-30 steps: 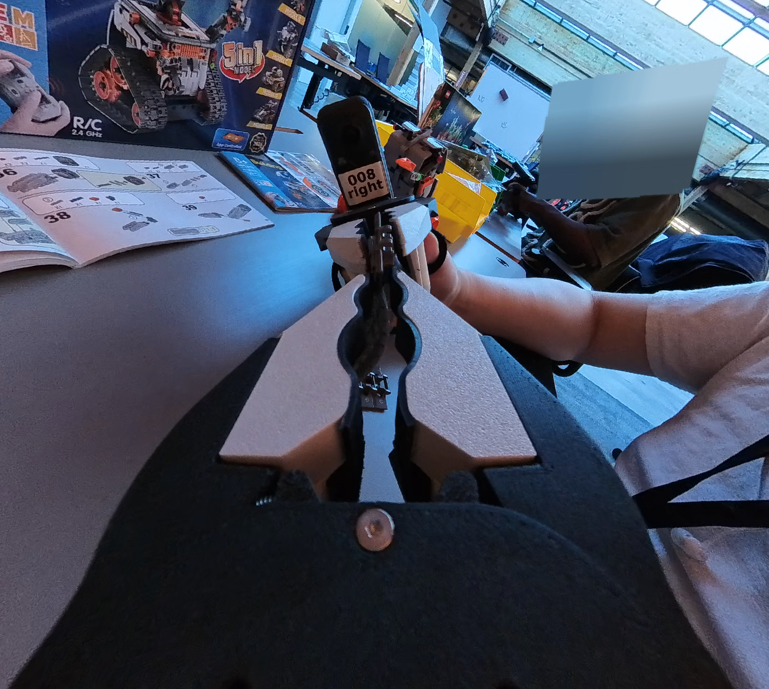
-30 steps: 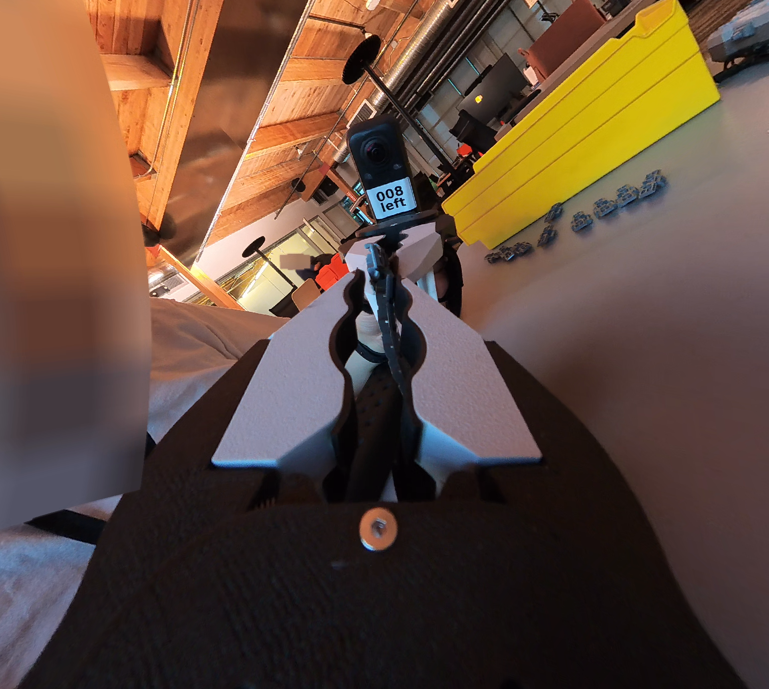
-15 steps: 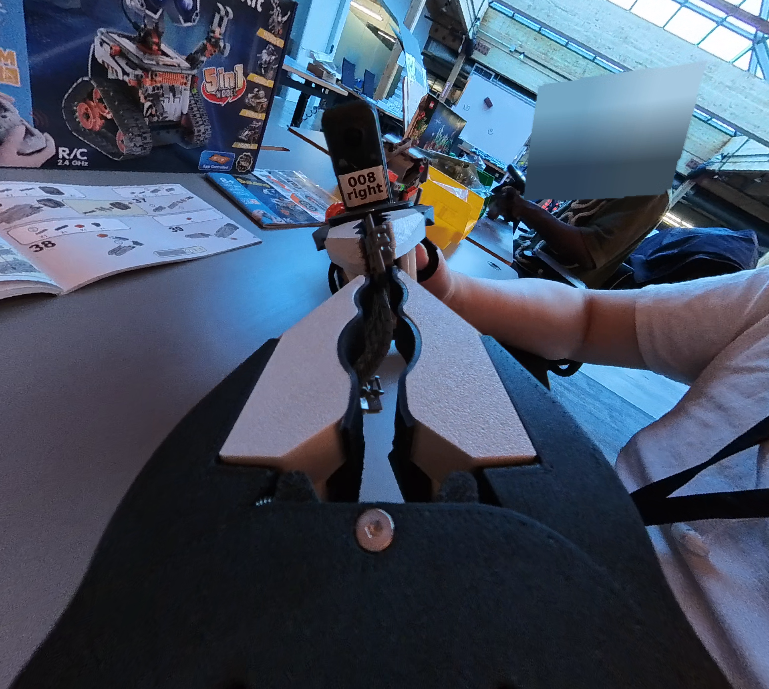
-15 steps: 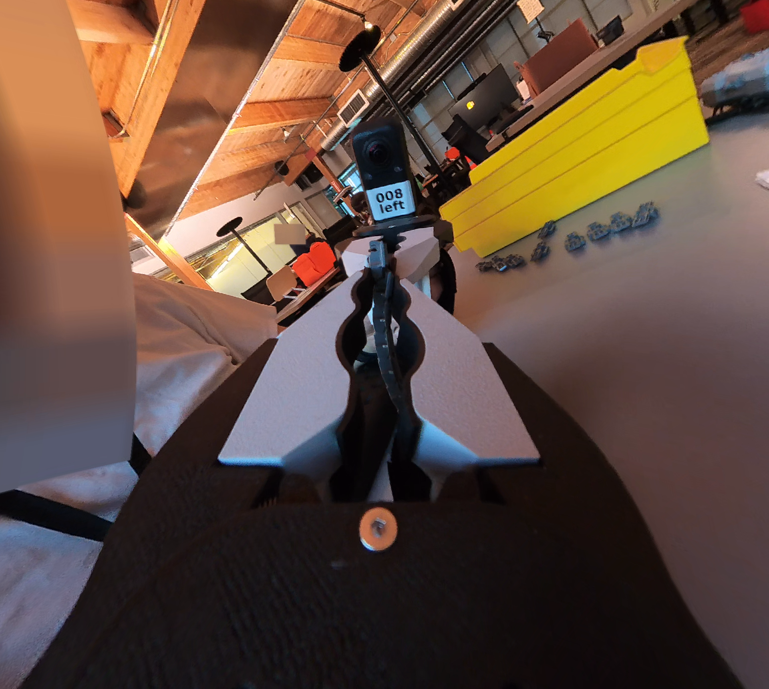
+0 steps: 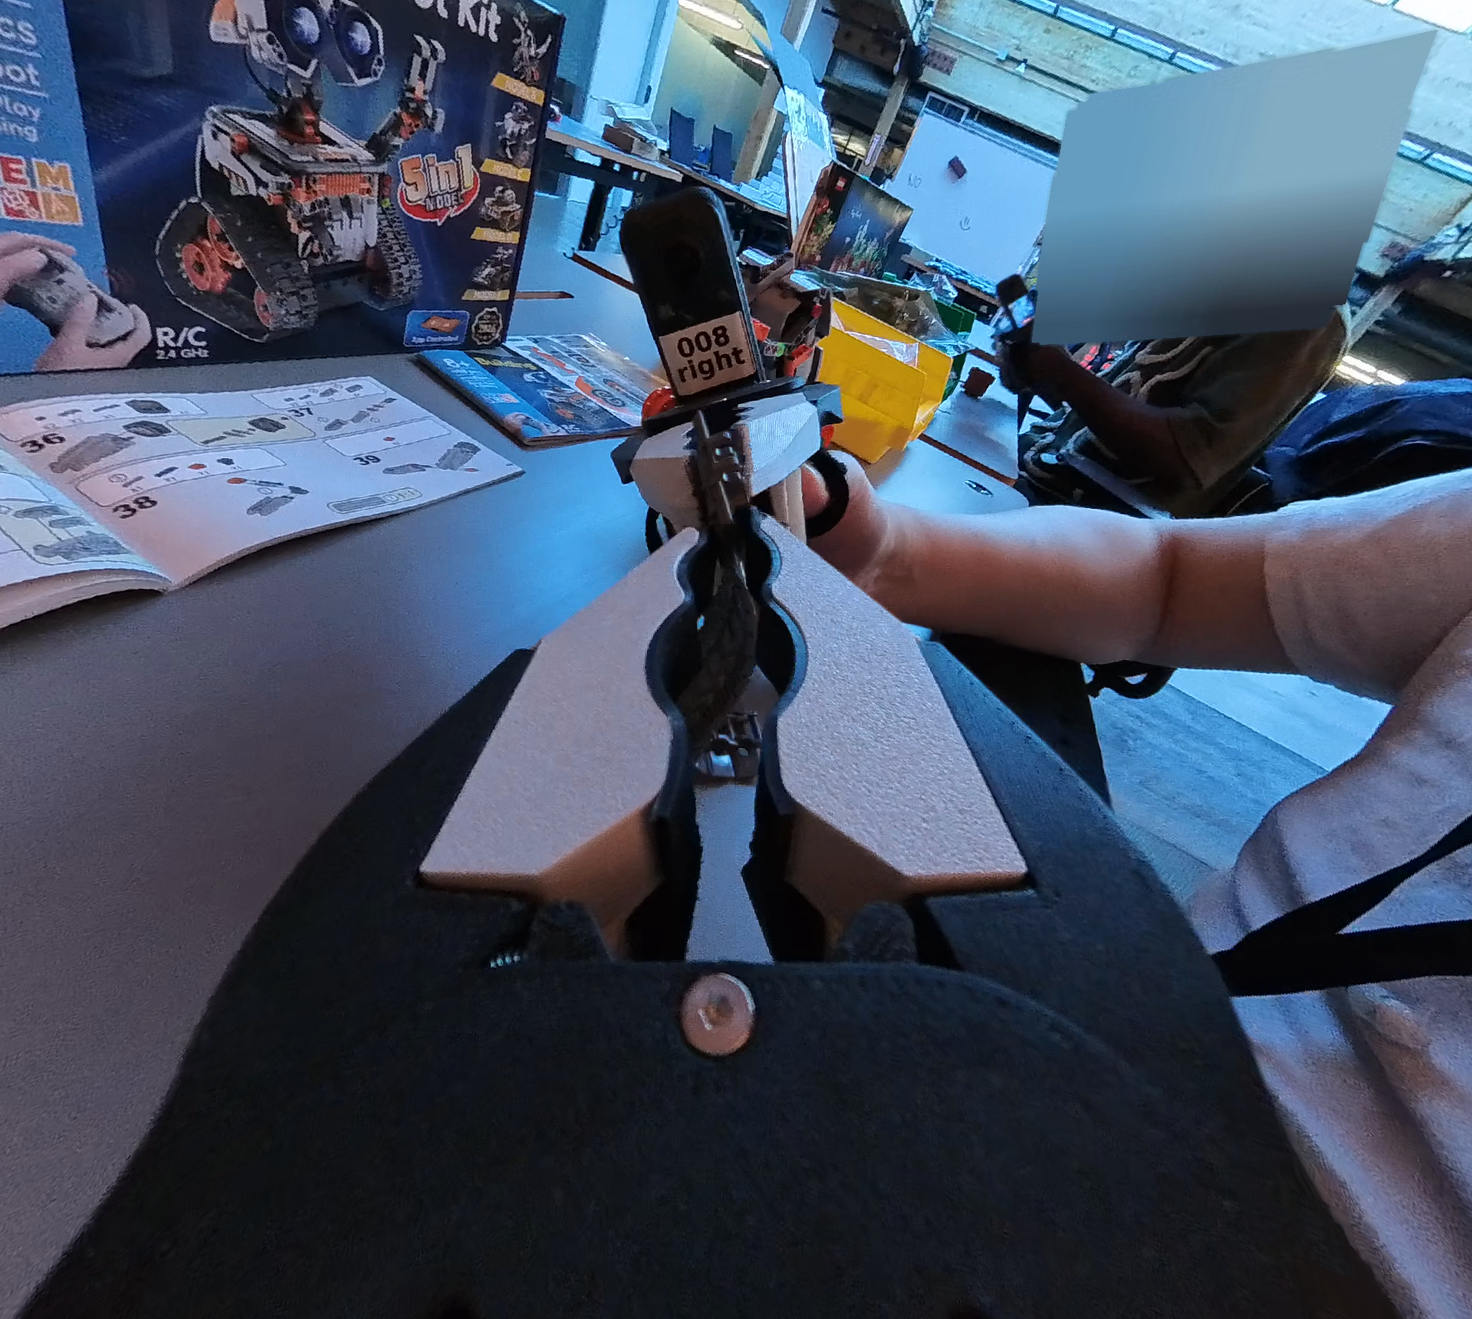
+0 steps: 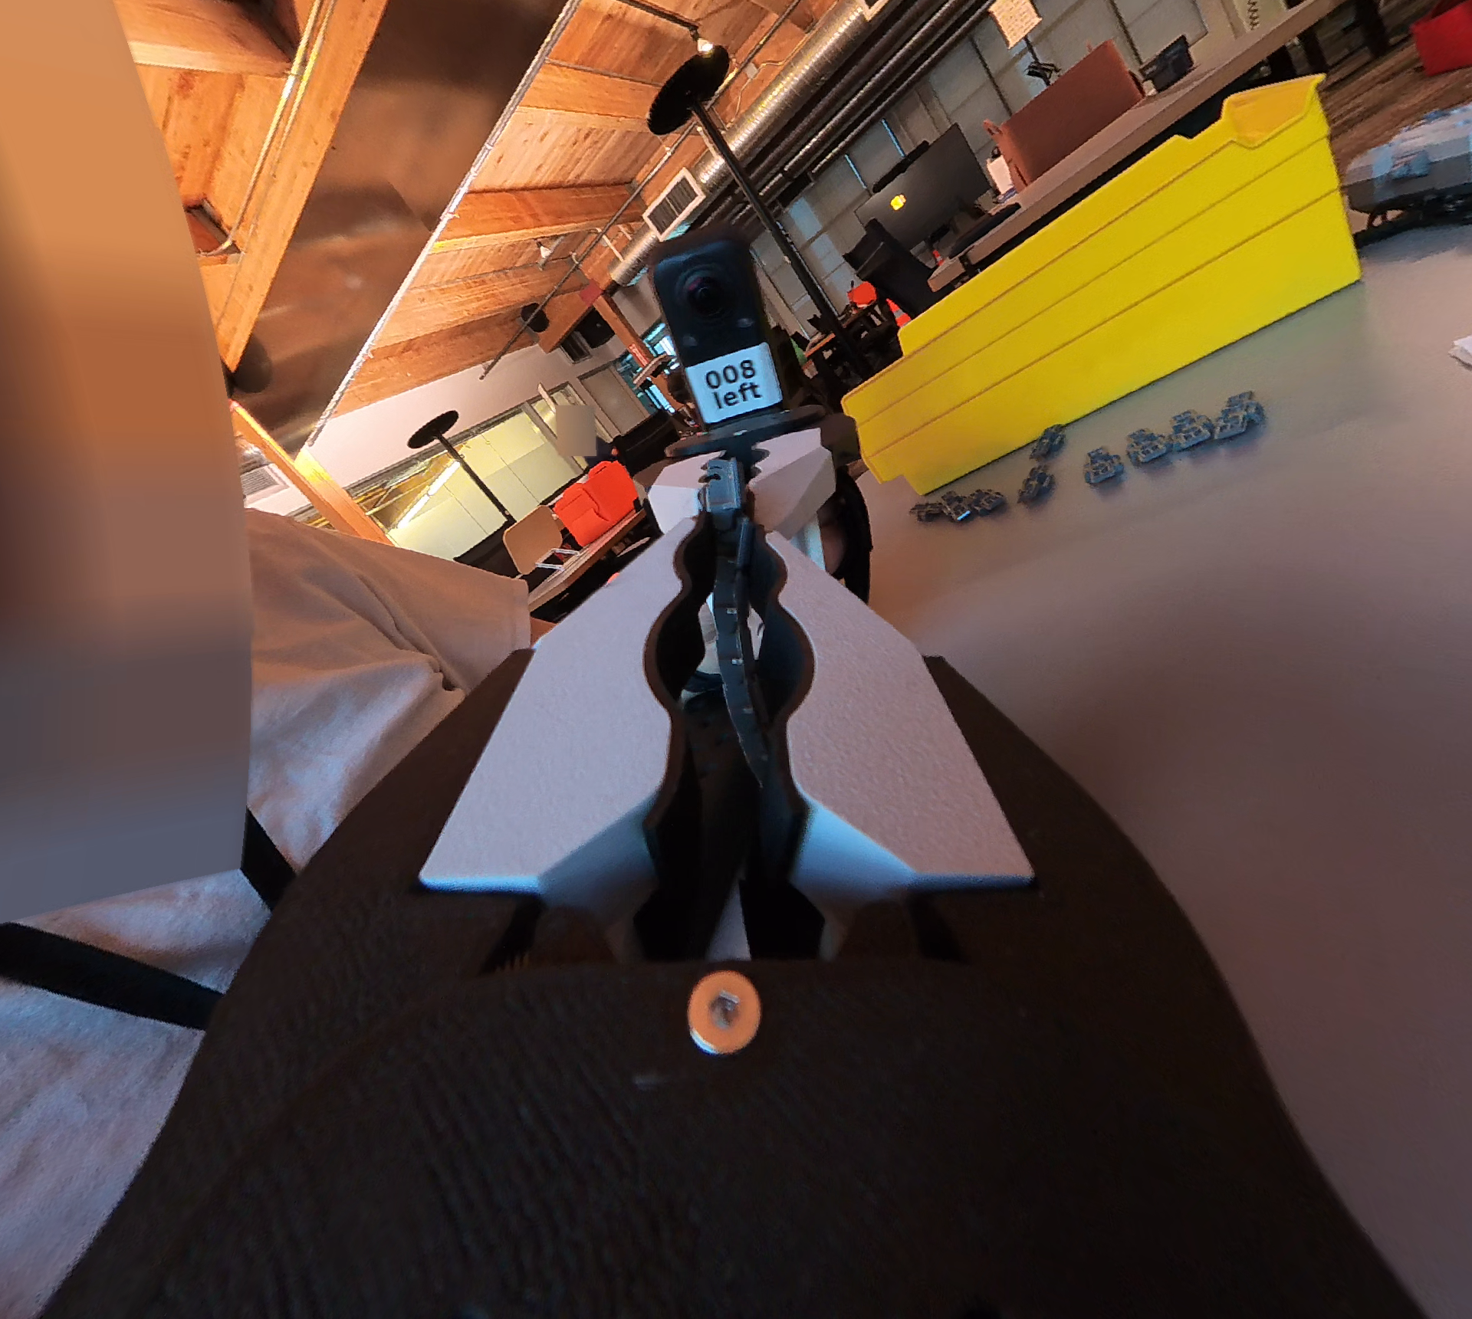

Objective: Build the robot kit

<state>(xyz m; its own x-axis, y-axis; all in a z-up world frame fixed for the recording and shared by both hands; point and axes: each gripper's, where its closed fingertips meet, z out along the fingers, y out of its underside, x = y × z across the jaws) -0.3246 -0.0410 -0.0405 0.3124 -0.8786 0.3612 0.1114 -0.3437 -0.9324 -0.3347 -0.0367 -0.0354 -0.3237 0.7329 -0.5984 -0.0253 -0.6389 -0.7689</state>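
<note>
Probably a workshop: worktables point(image 6: 1195, 110), yellow bin point(image 6: 1115, 317).

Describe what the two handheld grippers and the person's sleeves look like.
Both grippers, left and right, have textured black bodies, pale grey wedge fingers with scalloped black inner edges, and a silver screw. Each carries a black camera bearing a white label. Sleeve: short, pale.

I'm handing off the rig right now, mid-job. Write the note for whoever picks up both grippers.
Left gripper: shut on one end of the dark link strip.
Right gripper: shut on the other end; the strip spans between the two, tips facing each other.
On the table: loose grey links in a row beside the yellow bin.
Open instruction booklet and kit box lie to the left of the left gripper.
</note>
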